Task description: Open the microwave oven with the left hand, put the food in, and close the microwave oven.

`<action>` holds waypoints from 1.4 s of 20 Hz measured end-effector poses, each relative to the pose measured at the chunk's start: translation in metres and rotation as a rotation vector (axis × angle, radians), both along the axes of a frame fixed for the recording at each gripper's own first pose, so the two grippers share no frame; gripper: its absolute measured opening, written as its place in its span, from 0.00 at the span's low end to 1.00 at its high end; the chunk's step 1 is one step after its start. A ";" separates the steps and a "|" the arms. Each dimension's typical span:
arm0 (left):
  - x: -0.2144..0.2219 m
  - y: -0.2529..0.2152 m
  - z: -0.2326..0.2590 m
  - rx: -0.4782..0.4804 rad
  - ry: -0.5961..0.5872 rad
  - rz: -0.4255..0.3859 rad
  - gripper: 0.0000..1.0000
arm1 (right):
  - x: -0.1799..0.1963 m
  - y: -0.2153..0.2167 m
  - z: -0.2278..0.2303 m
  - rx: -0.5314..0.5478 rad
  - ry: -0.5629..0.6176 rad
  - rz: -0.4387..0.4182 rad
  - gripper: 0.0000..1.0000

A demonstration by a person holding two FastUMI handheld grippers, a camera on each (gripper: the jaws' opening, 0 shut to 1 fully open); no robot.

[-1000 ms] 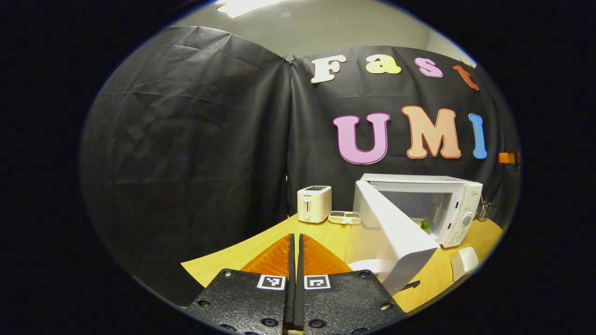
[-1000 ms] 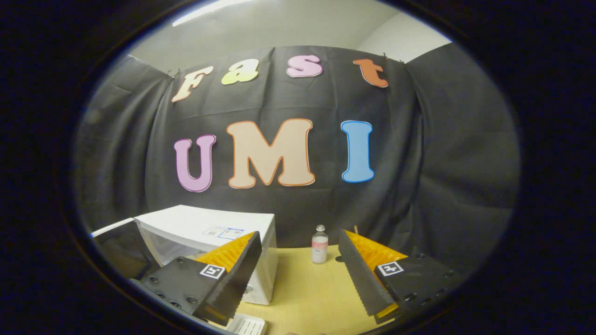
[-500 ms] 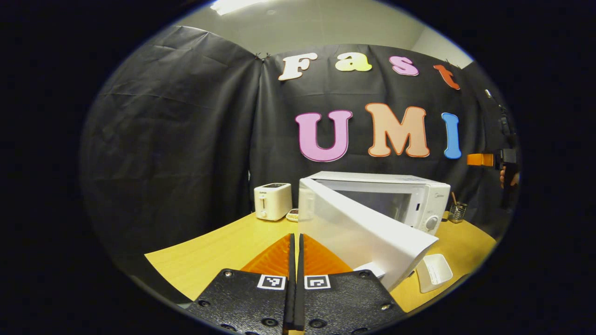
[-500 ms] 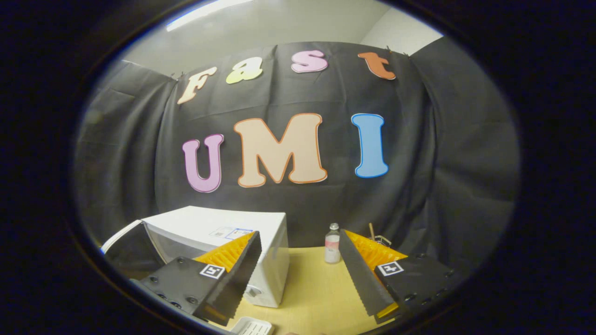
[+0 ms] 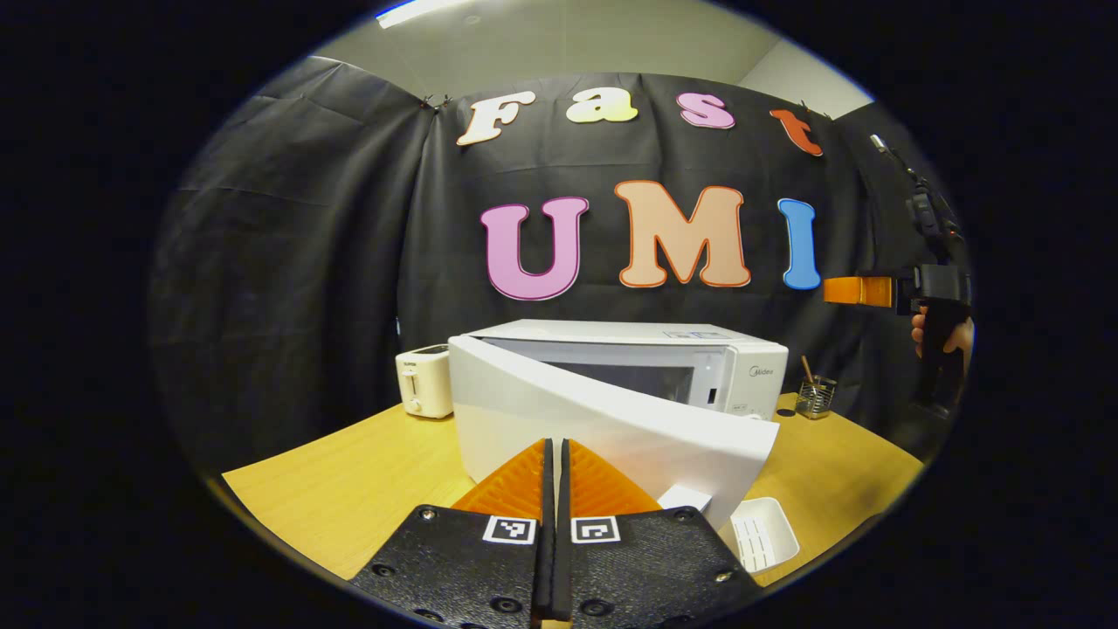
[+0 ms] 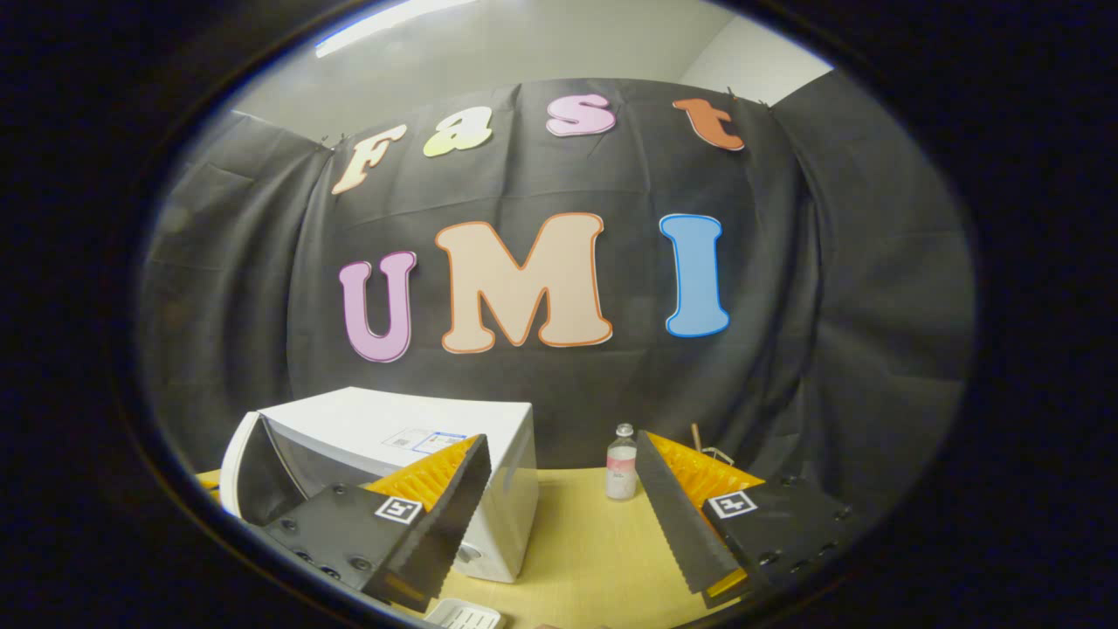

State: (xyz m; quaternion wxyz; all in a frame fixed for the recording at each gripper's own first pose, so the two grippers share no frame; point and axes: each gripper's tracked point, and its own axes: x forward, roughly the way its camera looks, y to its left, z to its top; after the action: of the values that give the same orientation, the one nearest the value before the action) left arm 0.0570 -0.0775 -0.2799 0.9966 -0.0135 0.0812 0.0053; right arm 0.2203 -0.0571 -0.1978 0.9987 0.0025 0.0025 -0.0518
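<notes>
The white microwave stands mid-table with its door partly open, swung out toward me. The door hides the inside. My left gripper is shut with nothing between its fingers; its tips sit right at the door's outer face, and I cannot tell if they touch. In the right gripper view, my right gripper is open and empty, held above the table to the right of the microwave. The left gripper view shows the right gripper high at the far right, held by a hand.
A cream toaster stands left of the microwave on the wooden table. A small white tray lies in front of the door's free edge. A metal cup with sticks and a small bottle stand to the microwave's right.
The microwave door has swung a good way toward shut, with my shut left gripper following it round to the front. The right gripper has hardly moved.
</notes>
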 end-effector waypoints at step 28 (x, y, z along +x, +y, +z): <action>0.115 -0.107 -0.022 -0.077 0.042 -0.113 0.01 | 0.003 -0.021 0.010 0.042 -0.029 0.000 0.96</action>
State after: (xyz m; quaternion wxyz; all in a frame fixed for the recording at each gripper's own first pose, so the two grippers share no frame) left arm 0.1723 -0.1841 -0.3015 0.9921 -0.0473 0.1027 -0.0540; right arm 0.2230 -0.0783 -0.1875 0.9983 0.0242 -0.0109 -0.0517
